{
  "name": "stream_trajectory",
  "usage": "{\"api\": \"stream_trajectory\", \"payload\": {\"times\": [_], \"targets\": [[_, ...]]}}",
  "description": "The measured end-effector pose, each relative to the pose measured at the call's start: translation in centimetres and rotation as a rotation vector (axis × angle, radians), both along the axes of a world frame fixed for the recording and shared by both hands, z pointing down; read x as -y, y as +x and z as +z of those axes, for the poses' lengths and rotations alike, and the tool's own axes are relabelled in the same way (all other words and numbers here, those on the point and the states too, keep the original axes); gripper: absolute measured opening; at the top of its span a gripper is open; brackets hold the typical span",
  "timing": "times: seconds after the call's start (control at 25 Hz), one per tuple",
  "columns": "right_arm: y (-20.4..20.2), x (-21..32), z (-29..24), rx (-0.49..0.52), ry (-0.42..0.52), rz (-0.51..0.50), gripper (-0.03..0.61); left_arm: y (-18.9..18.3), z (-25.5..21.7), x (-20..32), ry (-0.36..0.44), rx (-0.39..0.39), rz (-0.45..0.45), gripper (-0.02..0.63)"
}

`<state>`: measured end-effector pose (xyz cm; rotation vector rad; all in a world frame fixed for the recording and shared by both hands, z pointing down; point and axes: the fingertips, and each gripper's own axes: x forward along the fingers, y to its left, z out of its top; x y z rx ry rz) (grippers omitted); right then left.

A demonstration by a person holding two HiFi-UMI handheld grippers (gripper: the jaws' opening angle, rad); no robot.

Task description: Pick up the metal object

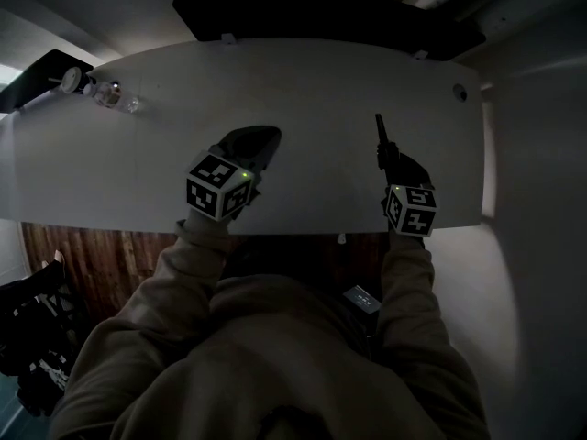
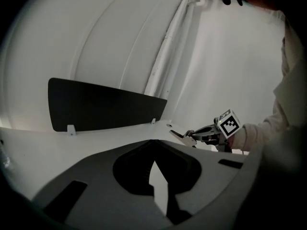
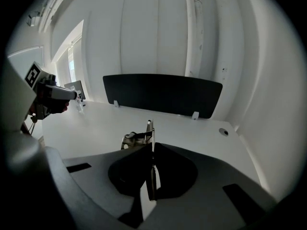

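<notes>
The metal object (image 3: 140, 137), a small hinged silvery piece, sticks out beyond the tips of my right gripper (image 3: 151, 151), which is shut on it over the white desk (image 3: 201, 138). In the head view the right gripper (image 1: 380, 141) is at the desk's right half with the object (image 1: 378, 125) as a thin dark strip. The left gripper view shows the object (image 2: 180, 134) from the side, in the right gripper (image 2: 195, 135). My left gripper (image 1: 271, 138) hovers over the desk's middle front. Its fingertips (image 2: 153, 163) meet, with nothing between them.
A black divider panel (image 1: 330, 16) runs along the desk's far edge. A small clear bottle (image 1: 117, 97) and a round item (image 1: 71, 80) sit at the far left corner. A cable hole (image 1: 459, 91) is at the far right. The near desk edge (image 1: 303, 232) lies under my wrists.
</notes>
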<state>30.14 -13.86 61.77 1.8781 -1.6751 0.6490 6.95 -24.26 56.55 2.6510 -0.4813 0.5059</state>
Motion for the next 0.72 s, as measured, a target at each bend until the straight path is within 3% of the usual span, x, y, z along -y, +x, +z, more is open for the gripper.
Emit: {"api": "stream_trajectory", "payload": {"times": [0.32,0.72], "targets": [[0.6,3.4,-7.2,-0.013,0.123,-0.018,0.023,-0.5,-6.4,2.6,0.102,-0.052,-0.060,-0.002],[-2.7,7.3,-17.9,-0.019,0.270,-0.083,0.023,-4.2,-14.9,6.1,0.217,-0.094,-0.130,-0.002]]}}
